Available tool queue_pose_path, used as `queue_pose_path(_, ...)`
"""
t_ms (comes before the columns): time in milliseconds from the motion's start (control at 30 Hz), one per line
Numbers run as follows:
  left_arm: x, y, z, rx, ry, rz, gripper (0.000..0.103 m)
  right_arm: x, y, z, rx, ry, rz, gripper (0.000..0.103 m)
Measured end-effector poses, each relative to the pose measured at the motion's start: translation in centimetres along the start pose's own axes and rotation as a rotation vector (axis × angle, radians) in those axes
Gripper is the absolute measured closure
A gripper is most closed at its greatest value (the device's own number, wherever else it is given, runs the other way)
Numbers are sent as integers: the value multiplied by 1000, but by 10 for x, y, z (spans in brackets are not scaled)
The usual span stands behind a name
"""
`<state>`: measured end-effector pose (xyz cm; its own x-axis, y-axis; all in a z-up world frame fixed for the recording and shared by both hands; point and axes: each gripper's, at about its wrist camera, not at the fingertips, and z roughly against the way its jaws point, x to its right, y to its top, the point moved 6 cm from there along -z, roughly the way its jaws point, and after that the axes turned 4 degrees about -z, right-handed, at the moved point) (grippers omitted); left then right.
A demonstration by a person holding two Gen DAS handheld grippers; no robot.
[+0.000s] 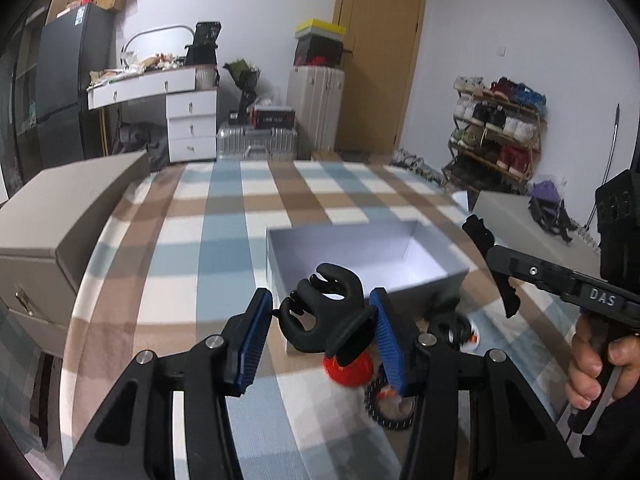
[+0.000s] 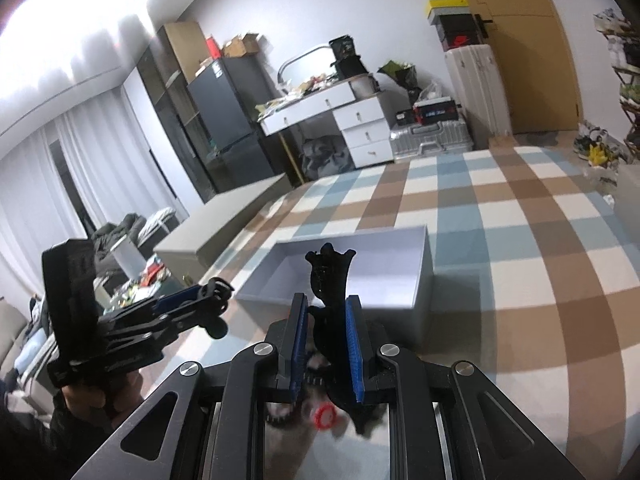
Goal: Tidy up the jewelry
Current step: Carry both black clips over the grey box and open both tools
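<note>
An open grey box point(image 1: 372, 248) with a white inside sits on the checked bedspread; it also shows in the right wrist view point(image 2: 360, 268). My left gripper point(image 1: 320, 320) is shut on a black claw hair clip point(image 1: 324, 316), held just in front of the box's near wall. My right gripper point(image 2: 326, 336) is shut on another black hair clip point(image 2: 330, 284), held upright near the box's near edge. In the left wrist view the right gripper point(image 1: 496, 264) reaches in from the right. A red round piece point(image 1: 348, 368) and a black beaded bracelet point(image 1: 384, 408) lie on the bedspread below the left gripper.
A grey bench point(image 1: 60, 216) stands at the bed's left side and a grey box lid point(image 1: 528, 220) lies at the right. Beyond the bed are white drawers point(image 1: 192, 124), suitcases point(image 1: 316, 100), a shoe rack point(image 1: 500, 132) and a door.
</note>
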<state>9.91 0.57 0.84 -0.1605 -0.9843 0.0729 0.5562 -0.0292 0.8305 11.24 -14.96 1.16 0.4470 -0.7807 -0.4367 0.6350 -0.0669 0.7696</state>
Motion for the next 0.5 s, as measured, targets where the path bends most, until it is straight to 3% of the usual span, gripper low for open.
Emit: queue_pose_path(500,1,28,-38,68,4,-14,59,10,35,-45,45,6,-89,85)
